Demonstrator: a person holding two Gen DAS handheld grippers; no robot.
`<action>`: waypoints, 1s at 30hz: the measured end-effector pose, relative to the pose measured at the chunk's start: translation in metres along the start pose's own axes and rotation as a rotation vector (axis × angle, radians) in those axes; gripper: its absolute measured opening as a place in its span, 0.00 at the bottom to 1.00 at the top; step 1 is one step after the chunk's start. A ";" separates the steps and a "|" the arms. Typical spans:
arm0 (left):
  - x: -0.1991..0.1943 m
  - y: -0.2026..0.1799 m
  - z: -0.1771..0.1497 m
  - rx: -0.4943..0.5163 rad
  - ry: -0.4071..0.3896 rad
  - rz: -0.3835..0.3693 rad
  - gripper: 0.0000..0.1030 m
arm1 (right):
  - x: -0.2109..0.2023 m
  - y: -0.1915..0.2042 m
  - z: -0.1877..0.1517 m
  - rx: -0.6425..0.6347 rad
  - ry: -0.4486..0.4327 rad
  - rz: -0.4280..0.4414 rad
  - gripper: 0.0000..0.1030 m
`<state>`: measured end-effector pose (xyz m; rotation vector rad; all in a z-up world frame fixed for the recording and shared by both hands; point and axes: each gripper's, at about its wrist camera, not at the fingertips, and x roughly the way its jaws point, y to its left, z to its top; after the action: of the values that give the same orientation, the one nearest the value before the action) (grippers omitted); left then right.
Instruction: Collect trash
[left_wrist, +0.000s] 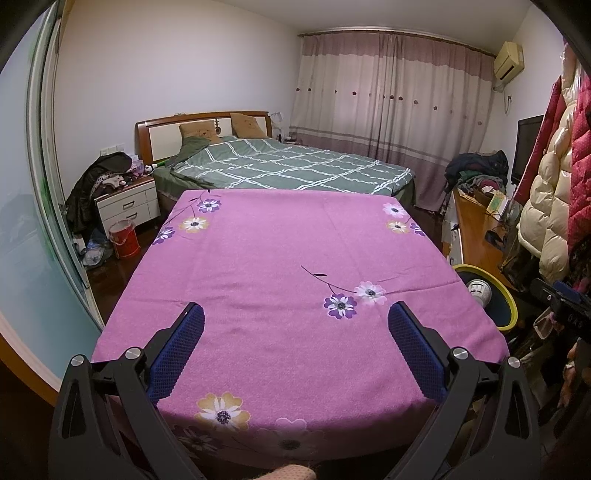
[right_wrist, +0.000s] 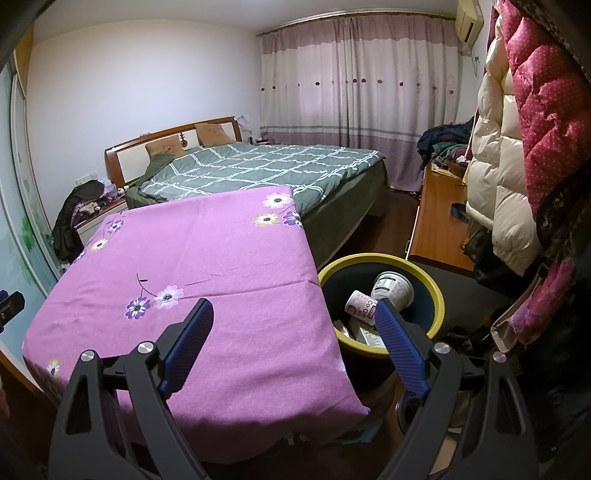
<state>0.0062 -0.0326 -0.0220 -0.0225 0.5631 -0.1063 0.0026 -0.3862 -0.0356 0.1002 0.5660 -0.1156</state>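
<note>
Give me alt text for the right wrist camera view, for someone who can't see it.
The open, empty right claw hangs over the edge of a table under a purple floral cloth, beside a yellow-rimmed bin holding paper cups and wrappers. Behind stand a green plaid bed and pink curtains.

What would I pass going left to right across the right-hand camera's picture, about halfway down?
Nightstand → purple tablecloth → yellow-rimmed bin → wooden desk → cream jacket.
</note>
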 end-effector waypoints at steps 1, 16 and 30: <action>0.000 0.000 0.000 0.000 0.000 0.001 0.95 | 0.000 0.000 0.000 0.000 0.001 0.000 0.82; 0.000 0.001 -0.002 0.005 0.006 -0.002 0.95 | 0.000 0.000 -0.001 0.003 0.003 0.000 0.82; 0.002 0.002 -0.002 0.005 0.009 -0.001 0.95 | 0.001 0.000 -0.002 0.003 0.005 0.000 0.82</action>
<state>0.0068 -0.0311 -0.0246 -0.0171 0.5722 -0.1089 0.0023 -0.3862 -0.0374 0.1032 0.5704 -0.1165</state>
